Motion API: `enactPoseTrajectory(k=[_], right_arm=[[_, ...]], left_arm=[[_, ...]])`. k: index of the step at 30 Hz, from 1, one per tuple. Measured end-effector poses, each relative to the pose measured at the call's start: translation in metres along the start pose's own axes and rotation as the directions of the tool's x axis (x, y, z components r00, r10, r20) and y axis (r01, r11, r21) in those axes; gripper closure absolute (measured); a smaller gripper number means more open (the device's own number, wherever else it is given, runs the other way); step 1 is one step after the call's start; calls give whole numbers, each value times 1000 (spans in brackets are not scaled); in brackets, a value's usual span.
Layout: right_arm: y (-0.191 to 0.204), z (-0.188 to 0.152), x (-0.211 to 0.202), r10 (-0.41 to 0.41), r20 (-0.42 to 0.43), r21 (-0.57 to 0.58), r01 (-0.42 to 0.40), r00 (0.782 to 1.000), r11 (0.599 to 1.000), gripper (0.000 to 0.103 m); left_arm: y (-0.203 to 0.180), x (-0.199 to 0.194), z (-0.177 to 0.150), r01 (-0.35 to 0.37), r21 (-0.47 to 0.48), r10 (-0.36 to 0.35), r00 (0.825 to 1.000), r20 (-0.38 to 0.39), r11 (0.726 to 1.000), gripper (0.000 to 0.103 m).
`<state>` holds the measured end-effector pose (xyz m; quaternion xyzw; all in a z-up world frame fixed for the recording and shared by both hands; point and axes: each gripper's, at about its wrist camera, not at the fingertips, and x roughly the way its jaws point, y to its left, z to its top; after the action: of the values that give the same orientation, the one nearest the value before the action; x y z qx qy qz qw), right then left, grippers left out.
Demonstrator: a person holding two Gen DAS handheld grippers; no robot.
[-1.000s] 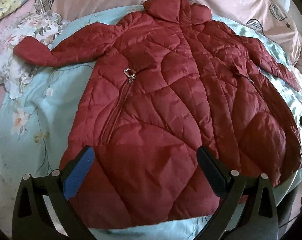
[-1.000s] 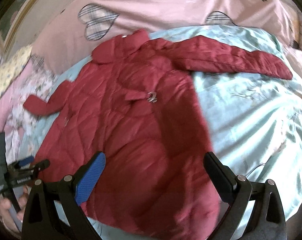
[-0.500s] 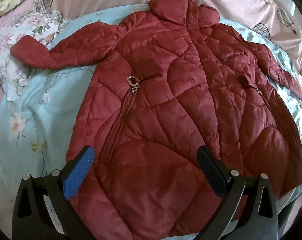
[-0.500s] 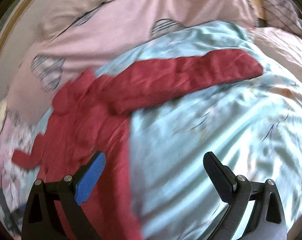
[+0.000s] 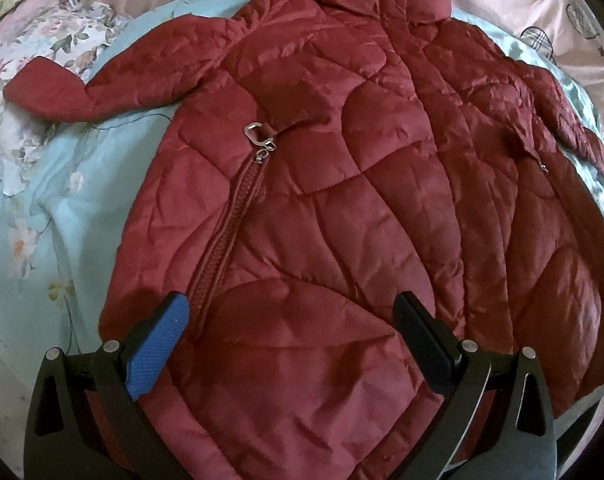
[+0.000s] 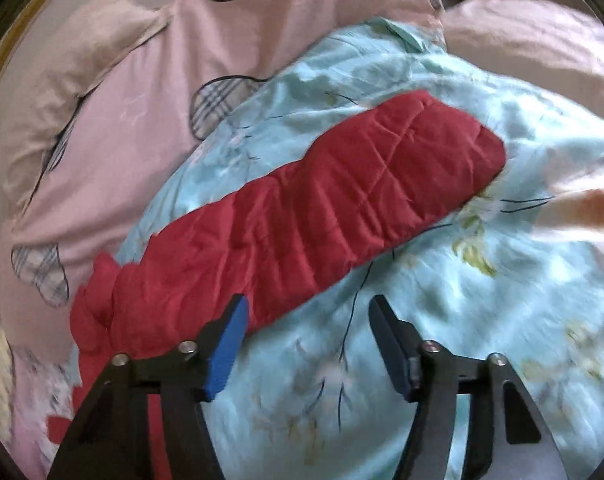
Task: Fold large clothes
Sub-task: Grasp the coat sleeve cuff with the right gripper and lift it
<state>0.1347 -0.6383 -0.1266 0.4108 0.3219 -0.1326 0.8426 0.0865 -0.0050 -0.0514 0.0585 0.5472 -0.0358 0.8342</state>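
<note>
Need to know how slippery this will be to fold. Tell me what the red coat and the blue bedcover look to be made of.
Red coat: likely a thin synthetic shell, nylon or polyester, over padding; it has a soft sheen, quilted stitch lines and puffy panels. Its pocket zip pull looks like metal.
Blue bedcover: probably a satin-like fabric with a printed floral pattern; it shows glossy highlights along its folds, though blur leaves this uncertain.

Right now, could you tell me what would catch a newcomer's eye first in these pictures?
A big dark red quilted coat lies spread flat on a pale blue flowered bedspread, collar toward the pink pillows. One sleeve stretches out across the bedspread. The left gripper hangs open over the coat's hem, and the right gripper is closing beside the sleeve with nothing between its jaws.
</note>
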Motion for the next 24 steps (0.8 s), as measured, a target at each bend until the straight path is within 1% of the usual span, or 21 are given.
enactPoseTrajectory(k=[1, 4, 9, 11, 13, 16, 20, 24], right_arm=[[-4, 4, 7, 13, -3, 23, -13, 1000, 1000, 48], [-10, 12, 22, 10, 1, 54, -10, 1000, 998, 54], [-15, 29, 31, 10, 46, 82, -14, 999, 997, 61], [-12, 35, 35, 5, 54, 77, -9, 999, 997, 68], [-6, 38, 38, -1, 54, 63, -2, 999, 998, 82], [10, 39, 39, -15, 63, 16, 14, 998, 1000, 90], [35, 37, 32, 2, 92, -54, 3, 996, 999, 94], [65, 30, 19, 41, 108, -134, -26, 993, 991, 95]], left_arm=[[-1, 2, 1, 0, 2, 0, 1000, -3, 1000, 0], [-3, 7, 4, 3, 4, -3, 1000, -2, 1000, 0], [-4, 17, 8, -7, 5, 7, 1000, -28, 1000, 0], [-4, 20, 11, -8, 3, 8, 1000, -29, 1000, 0], [-5, 23, 15, -8, 4, 8, 1000, -28, 1000, 0], [-6, 26, 21, 6, 0, -6, 1000, -23, 1000, 0], [-7, 25, 30, 13, -1, -13, 1000, 6, 1000, 0], [-3, 26, 38, 19, -15, -19, 1000, 21, 1000, 0]])
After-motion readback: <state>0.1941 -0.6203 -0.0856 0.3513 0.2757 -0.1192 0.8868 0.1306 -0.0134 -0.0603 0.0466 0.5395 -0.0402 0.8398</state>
